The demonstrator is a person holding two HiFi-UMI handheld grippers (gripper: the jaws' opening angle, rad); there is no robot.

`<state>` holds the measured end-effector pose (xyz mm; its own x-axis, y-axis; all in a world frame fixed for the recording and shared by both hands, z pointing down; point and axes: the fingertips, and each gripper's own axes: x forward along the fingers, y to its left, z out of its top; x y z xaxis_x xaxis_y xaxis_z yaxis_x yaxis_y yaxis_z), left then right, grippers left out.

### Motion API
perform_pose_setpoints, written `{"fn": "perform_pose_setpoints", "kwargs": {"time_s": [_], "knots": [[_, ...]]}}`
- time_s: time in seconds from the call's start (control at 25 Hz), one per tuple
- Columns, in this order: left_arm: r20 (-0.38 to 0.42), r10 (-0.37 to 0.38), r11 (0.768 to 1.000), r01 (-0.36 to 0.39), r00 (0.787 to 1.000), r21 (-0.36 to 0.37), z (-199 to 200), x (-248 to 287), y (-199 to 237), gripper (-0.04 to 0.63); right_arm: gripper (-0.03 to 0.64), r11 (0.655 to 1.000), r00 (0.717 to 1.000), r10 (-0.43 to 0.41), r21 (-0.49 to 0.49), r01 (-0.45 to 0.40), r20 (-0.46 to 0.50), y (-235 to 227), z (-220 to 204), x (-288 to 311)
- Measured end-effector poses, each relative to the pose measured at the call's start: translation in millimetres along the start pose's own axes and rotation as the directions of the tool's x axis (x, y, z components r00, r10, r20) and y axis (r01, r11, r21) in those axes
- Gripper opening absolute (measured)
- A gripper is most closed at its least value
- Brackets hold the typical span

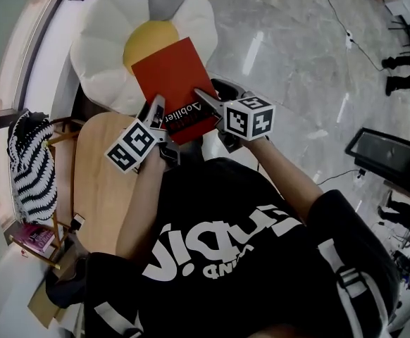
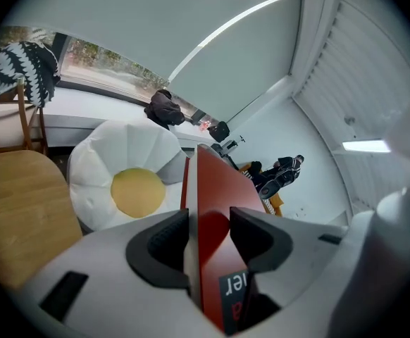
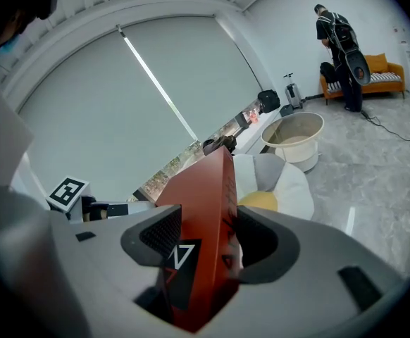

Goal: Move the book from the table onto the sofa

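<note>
Red covers fill the gap between both pairs of jaws. The left gripper is clamped on the near left corner of the book, with its dark pads pressed against the front and back. The right gripper grips the near right corner the same way, its jaws parted only by the book's thickness. Each gripper's marker cube sits just behind the jaws, close to the person's chest.

Between the two grippers the book is held in the air, cover up in the head view, with white lettering on its near end. It is clear of the wooden table, whose rounded top lies below and to the left. Its far end reaches over the flower-shaped sofa, covering part of the yellow centre and the near white petals. Whether it touches the sofa cannot be told.

A black-and-white striped bag hangs on a wooden frame at far left. Grey marbled floor spreads to the right.
</note>
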<state>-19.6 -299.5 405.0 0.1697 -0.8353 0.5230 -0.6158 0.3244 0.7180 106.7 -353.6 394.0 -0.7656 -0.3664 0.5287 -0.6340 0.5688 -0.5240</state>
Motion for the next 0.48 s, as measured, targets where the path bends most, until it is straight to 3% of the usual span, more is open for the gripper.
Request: {"fn": "perform_pose_setpoints", "kwargs": {"time_s": [0.48], "knots": [[-0.010, 0.010, 1.000, -0.010, 1.000, -0.010, 82.9, 65.2, 6.6, 0.189, 0.241, 1.000, 1.000, 0.000, 0.002, 0.000, -0.021, -14.7, 73.7, 77.3]]}}
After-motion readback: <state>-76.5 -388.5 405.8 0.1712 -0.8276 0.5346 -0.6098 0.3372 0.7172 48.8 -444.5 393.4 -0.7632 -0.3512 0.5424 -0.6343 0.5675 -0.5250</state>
